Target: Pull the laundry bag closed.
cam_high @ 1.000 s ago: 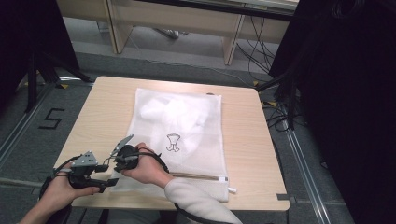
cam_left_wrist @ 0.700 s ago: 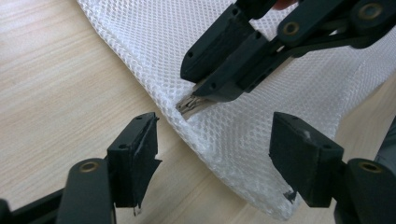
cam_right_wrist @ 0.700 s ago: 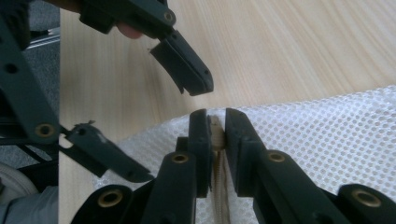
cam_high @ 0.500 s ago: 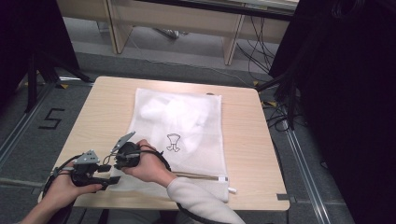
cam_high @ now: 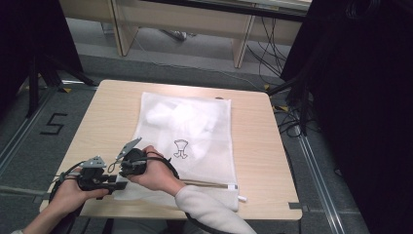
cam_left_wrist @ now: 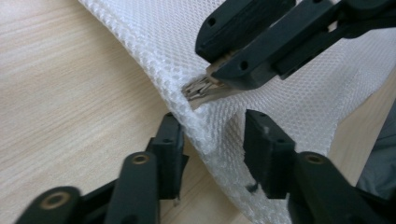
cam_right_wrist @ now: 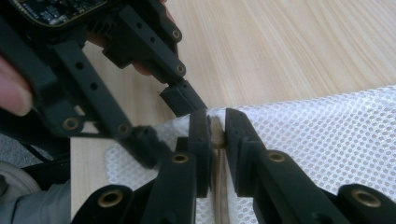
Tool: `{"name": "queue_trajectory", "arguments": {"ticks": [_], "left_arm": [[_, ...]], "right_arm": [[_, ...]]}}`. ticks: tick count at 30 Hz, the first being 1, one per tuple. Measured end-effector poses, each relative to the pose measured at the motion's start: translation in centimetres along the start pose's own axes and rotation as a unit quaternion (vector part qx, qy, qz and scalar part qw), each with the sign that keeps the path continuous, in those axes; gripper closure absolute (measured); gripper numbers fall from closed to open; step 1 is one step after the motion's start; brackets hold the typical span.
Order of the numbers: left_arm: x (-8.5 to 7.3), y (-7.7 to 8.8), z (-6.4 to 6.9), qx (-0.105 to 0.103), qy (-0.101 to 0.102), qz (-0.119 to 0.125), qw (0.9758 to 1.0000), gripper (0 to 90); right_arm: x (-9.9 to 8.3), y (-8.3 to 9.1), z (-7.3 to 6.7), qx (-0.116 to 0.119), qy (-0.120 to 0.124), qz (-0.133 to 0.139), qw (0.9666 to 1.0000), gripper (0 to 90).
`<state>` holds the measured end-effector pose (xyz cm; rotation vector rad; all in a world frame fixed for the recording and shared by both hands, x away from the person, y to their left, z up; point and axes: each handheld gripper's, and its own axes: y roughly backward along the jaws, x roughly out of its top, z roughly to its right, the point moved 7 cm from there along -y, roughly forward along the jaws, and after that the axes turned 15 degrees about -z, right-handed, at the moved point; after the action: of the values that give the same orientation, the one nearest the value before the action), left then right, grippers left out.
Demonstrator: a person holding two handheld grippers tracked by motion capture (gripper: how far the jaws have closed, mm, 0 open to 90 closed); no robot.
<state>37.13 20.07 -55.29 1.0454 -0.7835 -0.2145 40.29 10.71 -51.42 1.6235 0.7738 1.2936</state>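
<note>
From the high view, the white mesh bag (cam_high: 187, 141) is lying flat on the wooden table (cam_high: 253, 146), both hands meeting at its near left corner. In the left gripper view, the left gripper (cam_left_wrist: 212, 149) is straddling the raised mesh edge, its jaws having just been closing, pads not visibly pressing. In the right gripper view, the right gripper (cam_right_wrist: 215, 128) is pinching the bag's zipper end (cam_right_wrist: 216, 126).

One mesh bag (cam_high: 187, 134), two grippers, one table (cam_high: 258, 146).
</note>
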Motion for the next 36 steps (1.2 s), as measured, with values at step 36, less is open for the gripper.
{"name": "queue_trajectory", "arguments": {"ticks": [36], "left_arm": [[0.6, 0.4, 0.7, -0.022, 0.043, 0.025, 0.9985, 84.2]], "right_arm": [[-2.9, -0.6, 0.1, 0.005, 0.0, -0.06, 0.9982, 82.5]]}}
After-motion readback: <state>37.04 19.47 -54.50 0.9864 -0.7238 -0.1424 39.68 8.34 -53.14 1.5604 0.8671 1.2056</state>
